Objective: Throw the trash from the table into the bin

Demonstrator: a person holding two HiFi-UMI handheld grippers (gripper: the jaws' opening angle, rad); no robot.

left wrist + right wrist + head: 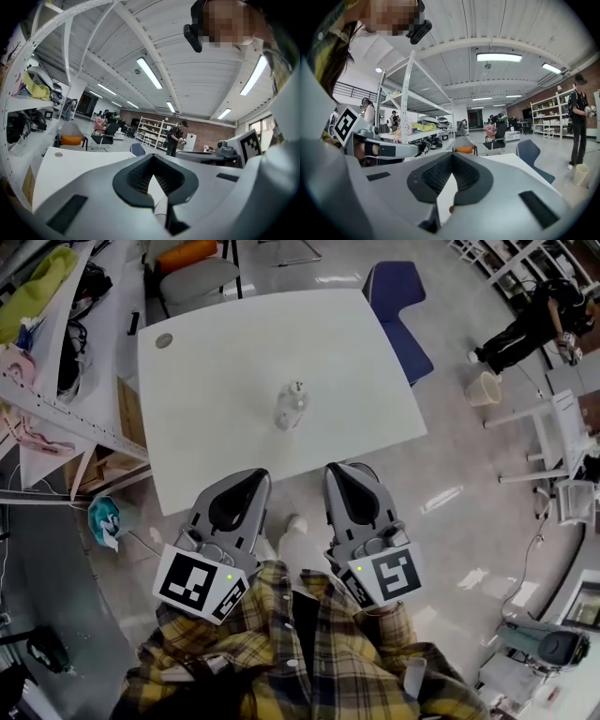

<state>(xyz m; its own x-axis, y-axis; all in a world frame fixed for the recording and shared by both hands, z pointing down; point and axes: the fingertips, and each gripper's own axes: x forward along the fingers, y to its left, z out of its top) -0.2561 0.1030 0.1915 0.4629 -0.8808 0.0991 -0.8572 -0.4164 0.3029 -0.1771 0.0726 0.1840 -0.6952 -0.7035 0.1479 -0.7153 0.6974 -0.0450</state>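
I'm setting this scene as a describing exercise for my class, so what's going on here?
A person in a yellow plaid shirt holds a gripper in each hand at the near edge of a white table. The left gripper and right gripper are both shut and empty. What looks like a crumpled clear plastic bottle lies untouched near the table's middle. A pale bin stands on the floor off to the right.

Before me a crumpled clear bottle [292,406] lies near the middle of the bench [206,381]; the beige bin [483,388] stands on the floor, well right.
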